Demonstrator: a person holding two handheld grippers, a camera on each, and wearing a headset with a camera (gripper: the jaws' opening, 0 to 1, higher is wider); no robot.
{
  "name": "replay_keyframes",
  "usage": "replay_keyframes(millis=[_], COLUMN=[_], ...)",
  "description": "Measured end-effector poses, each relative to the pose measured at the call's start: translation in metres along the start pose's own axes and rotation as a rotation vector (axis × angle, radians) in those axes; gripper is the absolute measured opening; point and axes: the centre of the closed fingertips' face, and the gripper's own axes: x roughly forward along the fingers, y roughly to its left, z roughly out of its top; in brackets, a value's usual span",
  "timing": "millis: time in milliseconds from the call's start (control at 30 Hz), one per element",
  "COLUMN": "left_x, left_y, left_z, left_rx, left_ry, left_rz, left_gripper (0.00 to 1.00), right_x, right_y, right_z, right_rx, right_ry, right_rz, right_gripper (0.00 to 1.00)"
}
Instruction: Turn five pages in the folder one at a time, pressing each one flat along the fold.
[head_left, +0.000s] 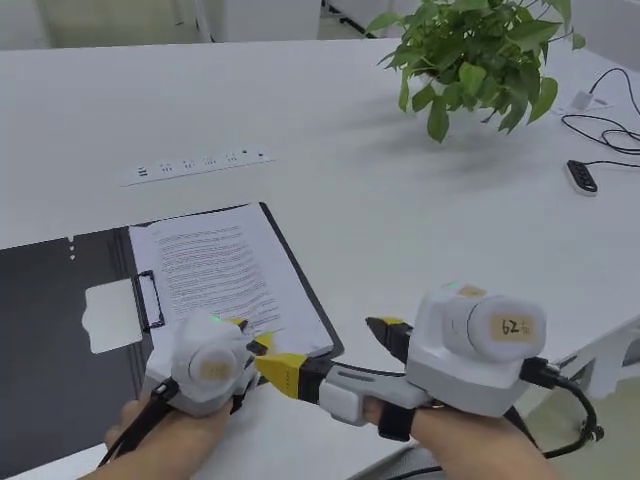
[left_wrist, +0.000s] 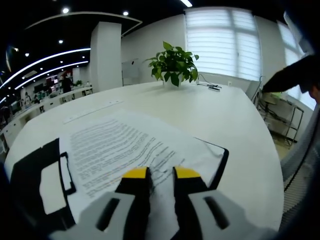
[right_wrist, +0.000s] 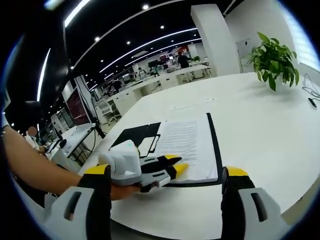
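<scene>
Two tools, both over the near edge of the table (head_left: 420, 230). Left tool (left_wrist: 161, 175): jaws narrowly parted at the near corner of the top page (left_wrist: 120, 150); whether it grips the page cannot be told. Right tool (right_wrist: 165, 172): jaws spread wide, just beside the left tool. Folder (head_left: 60, 330): lies open and flat ahead of both tools.

Bare table (head_left: 400, 200) lies open right of the folder (head_left: 40, 330); the plant (head_left: 470, 50) stands well apart beyond.
</scene>
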Motion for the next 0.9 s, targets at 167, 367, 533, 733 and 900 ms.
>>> replay_keyframes(millis=[167, 367, 533, 733, 900], left_x=[0.0, 0.001, 0.001, 0.001, 0.001], left_y=[0.007, 0.009, 0.011, 0.014, 0.015], left_z=[0.0, 0.001, 0.0, 0.0, 0.0], left_rx=[-0.011, -0.057, -0.143, -0.267, -0.328], left_ry=[0.013, 0.023, 0.023, 0.023, 0.021], left_rz=[0.016, 0.012, 0.009, -0.001, -0.005], left_gripper=[0.05, 0.03, 0.02, 0.01, 0.0], right_x=[0.012, 0.025, 0.034, 0.042, 0.051], right_y=[-0.003, -0.007, -0.009, -0.012, -0.019], right_z=[-0.007, -0.01, -0.016, -0.026, -0.031], right_rx=[0.028, 0.072, 0.102, 0.126, 0.165], right_ry=[0.022, 0.028, 0.033, 0.048, 0.05], right_rz=[0.003, 0.004, 0.012, 0.013, -0.002], right_gripper=[0.89, 0.86, 0.82, 0.76, 0.73])
